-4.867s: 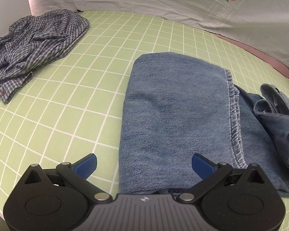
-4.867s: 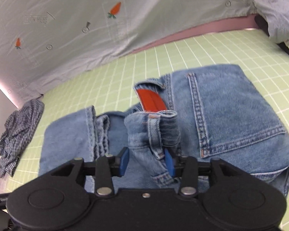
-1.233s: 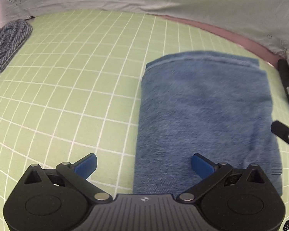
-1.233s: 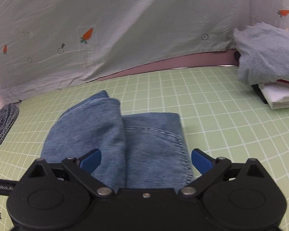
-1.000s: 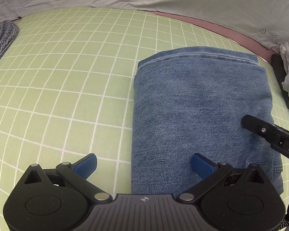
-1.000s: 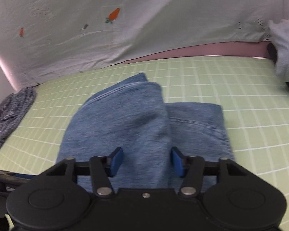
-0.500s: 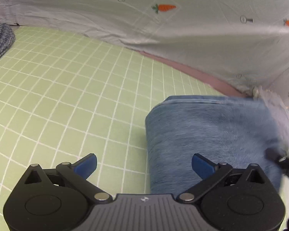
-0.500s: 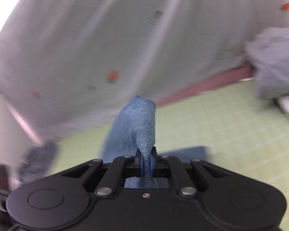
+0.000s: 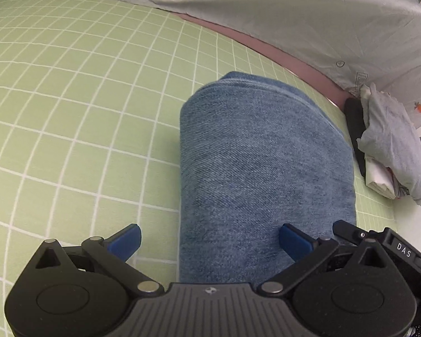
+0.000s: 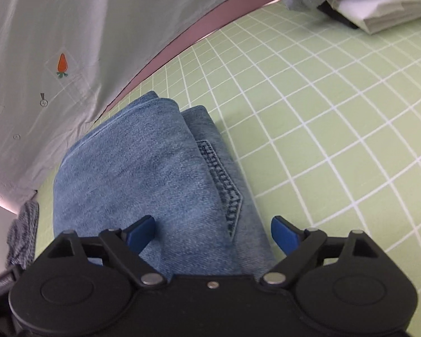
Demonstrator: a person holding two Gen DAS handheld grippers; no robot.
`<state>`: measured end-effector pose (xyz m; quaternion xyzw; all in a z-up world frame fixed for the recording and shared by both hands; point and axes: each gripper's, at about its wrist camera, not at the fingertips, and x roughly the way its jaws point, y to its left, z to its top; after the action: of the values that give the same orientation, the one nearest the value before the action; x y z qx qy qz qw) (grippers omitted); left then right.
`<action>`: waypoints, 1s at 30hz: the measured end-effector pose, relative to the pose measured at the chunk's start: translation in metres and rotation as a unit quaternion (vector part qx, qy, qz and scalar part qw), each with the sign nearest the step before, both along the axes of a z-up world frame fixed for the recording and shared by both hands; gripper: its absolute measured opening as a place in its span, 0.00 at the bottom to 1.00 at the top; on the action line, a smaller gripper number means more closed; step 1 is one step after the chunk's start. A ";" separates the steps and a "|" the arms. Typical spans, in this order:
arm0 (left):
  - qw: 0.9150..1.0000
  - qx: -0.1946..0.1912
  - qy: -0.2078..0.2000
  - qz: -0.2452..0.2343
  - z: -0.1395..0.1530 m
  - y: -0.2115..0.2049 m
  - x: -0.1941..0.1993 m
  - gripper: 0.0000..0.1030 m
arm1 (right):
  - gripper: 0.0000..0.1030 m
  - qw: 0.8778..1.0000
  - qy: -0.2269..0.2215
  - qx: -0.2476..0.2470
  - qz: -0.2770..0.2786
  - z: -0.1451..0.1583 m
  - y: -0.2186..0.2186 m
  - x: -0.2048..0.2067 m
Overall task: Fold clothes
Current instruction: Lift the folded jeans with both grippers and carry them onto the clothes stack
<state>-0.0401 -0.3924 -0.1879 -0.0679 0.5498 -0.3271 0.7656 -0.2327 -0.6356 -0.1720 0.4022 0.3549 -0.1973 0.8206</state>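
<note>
Both tongs, left tongs [image 9: 209, 240] and right tongs [image 10: 212, 234], released, right's jaws opening over folded jeans [image 10: 143, 174]

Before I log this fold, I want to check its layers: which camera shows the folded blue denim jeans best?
The right wrist view: the folded blue denim jeans show stacked layers and a stitched pocket edge. The left wrist view shows only their plain top.
</note>
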 end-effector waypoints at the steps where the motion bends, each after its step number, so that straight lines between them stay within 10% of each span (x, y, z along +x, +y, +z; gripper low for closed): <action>1: 1.000 -0.001 0.005 -0.002 -0.002 -0.003 0.001 1.00 | 0.88 1.000 -0.002 0.006 0.001 -0.002 -0.001 0.001; 5: 1.000 -0.014 0.022 -0.012 -0.006 -0.010 0.004 0.95 | 0.79 0.999 -0.020 0.042 -0.008 -0.008 -0.003 0.002; 10: 0.999 -0.028 -0.010 -0.041 0.015 -0.020 -0.011 0.46 | 0.28 0.995 -0.060 0.068 -0.034 0.002 0.001 -0.014; 21: 0.984 -0.085 -0.042 -0.148 0.082 -0.098 -0.050 0.39 | 0.20 0.984 -0.119 0.009 -0.134 0.080 -0.015 -0.098; 30: 0.970 -0.152 -0.095 -0.165 0.147 -0.257 -0.104 0.38 | 0.20 0.966 -0.191 -0.047 -0.168 0.132 -0.144 -0.159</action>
<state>-0.1444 -0.6491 -0.0409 -0.0609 0.4217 -0.5334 0.7307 -0.3914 -0.7799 -0.0400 0.4469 0.1094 -0.2687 0.8462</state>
